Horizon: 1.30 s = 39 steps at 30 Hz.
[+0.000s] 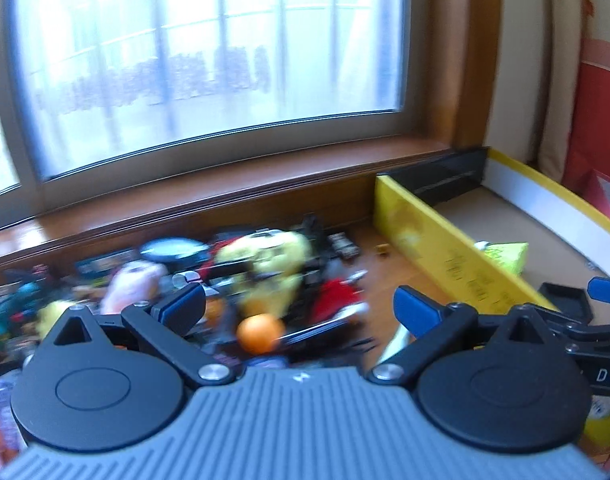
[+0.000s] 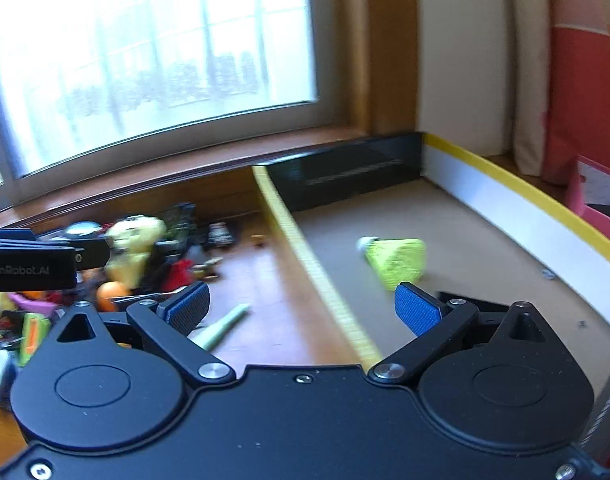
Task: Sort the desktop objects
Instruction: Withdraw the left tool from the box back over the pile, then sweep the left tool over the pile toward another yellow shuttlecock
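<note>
Left gripper (image 1: 299, 306) spread wide, nothing between blue pads, above wooden desk (image 1: 369, 248). Right gripper (image 2: 301, 308) likewise wide and empty, straddling left wall of yellow-rimmed box (image 2: 305, 256). Inside box: yellow-green shuttlecock (image 2: 393, 260) on its side on cardboard floor, black tray (image 1: 565, 300) nearer. Left of box: blurred heap of clutter (image 1: 177, 280), yellow plush toy (image 1: 269, 268) on top, orange ball (image 1: 259, 334) at near edge, pale green pen (image 2: 221, 326) apart.

Toy pile (image 1: 225, 280) on tabletop (image 1: 369, 252) motion-blurred, most items unidentifiable. Black tray (image 1: 565, 300) partly hidden behind left gripper's fingers (image 1: 419, 310). Yellow box (image 2: 317, 268) near end hidden by right gripper body. Pink bin (image 2: 601, 208) cut by frame edge. View through window (image 2: 145, 60) washed out.
</note>
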Motion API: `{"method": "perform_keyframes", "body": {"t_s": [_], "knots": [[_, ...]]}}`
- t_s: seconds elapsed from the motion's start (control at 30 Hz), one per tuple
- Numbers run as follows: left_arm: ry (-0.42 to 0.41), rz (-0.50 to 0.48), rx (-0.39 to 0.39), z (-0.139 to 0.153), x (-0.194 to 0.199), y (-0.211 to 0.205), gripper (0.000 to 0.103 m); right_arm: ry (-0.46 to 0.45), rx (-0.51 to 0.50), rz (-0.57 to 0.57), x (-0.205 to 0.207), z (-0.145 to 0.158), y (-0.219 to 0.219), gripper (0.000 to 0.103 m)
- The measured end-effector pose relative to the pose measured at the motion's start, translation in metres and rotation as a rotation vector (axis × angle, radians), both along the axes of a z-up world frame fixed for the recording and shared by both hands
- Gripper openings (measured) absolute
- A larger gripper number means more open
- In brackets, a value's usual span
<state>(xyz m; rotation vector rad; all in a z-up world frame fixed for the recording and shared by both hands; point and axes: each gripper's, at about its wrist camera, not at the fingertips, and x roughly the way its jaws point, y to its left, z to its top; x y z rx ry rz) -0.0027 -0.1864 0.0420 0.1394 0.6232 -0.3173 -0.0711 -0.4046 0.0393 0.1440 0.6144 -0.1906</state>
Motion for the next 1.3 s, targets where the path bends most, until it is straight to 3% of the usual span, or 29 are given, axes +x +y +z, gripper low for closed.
{"method": "perform_keyframes", "body": {"t_s": [0.37, 0.5, 1.0, 1.17, 1.3], "knots": [[0.001, 0.13, 0.034, -0.003, -0.011, 0.138, 0.103, -0.004, 0.044, 0.117, 0.002, -0.012, 0.143, 0.101], [0.025, 0.184, 0.009, -0.009, -0.005, 0.174, 0.103, 0.034, 0.04, 0.189, 0.011, -0.015, 0.185, 0.101], [0.018, 0.43, -0.004, -0.036, 0.012, 0.274, 0.103, 0.034, 0.089, 0.457, 0.086, -0.034, 0.28, 0.102], [-0.014, 0.419, 0.002, -0.046, 0.018, 0.296, 0.103, 0.054, 0.096, 0.505, 0.093, -0.035, 0.308, 0.103], [0.004, 0.373, -0.018, -0.057, 0.03, 0.314, 0.103, 0.107, 0.086, 0.42, 0.097, -0.042, 0.326, 0.103]]}}
